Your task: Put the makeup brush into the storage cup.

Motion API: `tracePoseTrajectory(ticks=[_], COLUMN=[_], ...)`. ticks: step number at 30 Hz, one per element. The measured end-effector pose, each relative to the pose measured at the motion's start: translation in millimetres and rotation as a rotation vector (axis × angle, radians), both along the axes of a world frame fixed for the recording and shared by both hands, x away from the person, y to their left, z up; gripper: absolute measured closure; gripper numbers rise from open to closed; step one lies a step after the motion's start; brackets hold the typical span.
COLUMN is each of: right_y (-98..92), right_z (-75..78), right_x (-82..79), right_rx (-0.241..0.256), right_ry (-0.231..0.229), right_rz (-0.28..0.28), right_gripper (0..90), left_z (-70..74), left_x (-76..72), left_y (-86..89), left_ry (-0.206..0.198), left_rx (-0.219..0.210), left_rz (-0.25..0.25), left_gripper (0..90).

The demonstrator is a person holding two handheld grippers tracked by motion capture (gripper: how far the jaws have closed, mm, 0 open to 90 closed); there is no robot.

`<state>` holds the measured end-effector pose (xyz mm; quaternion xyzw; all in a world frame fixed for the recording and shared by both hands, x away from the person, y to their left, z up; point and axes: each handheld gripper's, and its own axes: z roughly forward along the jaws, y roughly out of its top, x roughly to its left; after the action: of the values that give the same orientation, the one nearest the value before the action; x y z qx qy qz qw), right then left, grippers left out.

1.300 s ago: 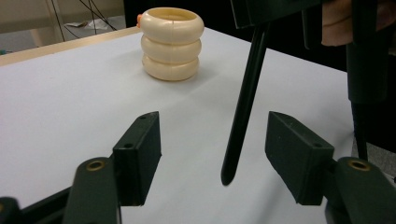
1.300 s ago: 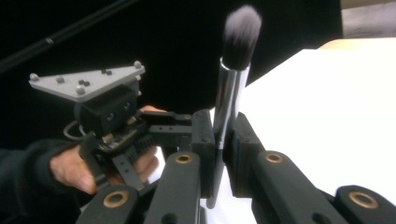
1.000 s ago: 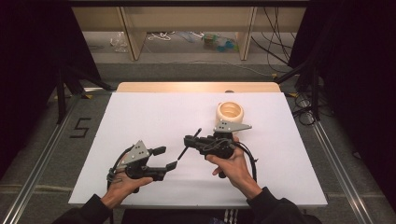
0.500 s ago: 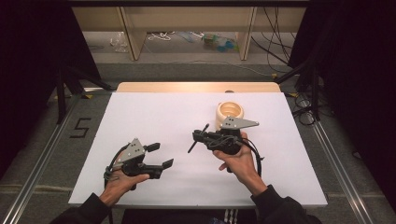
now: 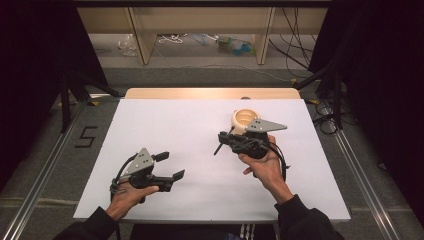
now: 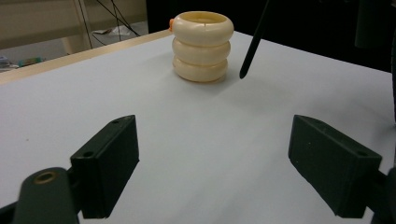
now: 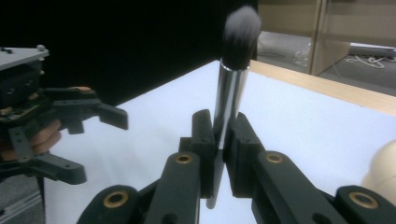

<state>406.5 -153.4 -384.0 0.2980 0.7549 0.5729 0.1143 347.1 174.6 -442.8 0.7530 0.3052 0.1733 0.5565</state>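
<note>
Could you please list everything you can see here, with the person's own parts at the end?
Table: one, white top with a pale wooden far edge, centre of the high view.
Ribbed holder: one, cream, three stacked rings, open top, standing upright on the table's far right part.
Makeup brush: one, black handle, silver ferrule, grey-white bristles, clamped between the right tongs' jaws.
Shelf unit: one, light wood, beyond the table, with clutter underneath.
Number 5: one, black, on the floor left of the table.
Left tongs: one, black, jaws apart and empty, low over the table's near left.
Right tongs: one, black, closed on the brush, beside the holder.
Hands: left, right, dark sleeves.
</note>
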Motion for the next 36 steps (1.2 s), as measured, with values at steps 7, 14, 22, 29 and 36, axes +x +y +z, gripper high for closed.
tracePoseTrajectory(ticks=[7,14,22,29,36], right_y=[-10.2,-20.7,-32.4,-37.8,-45.3], right_z=[4.3,11.8,14.9,22.5,27.9], right_x=[6.9,17.2,28.5,32.4,37.2], right_rx=[-0.004,-0.014,-0.029,-0.04,-0.034], right_ry=[-0.012,-0.003,-0.018,-0.032,-0.049], right_rz=[-0.035,-0.072,-0.119,-0.138,-0.16], right_gripper=[83.4,83.4,83.4,83.4,83.4], left_z=[0.0,0.5,0.7,0.6,0.5], left_x=[1.0,0.0,-0.1,-0.1,0.0], left_y=[1.1,1.2,1.3,1.4,1.4], left_ry=[-0.003,-0.007,-0.007,-0.004,-0.006], left_rx=[-0.009,0.0,-0.003,-0.009,-0.003], left_rz=[0.001,0.01,0.013,0.016,0.011], left_gripper=[16.3,17.0,17.0,17.0,17.0])
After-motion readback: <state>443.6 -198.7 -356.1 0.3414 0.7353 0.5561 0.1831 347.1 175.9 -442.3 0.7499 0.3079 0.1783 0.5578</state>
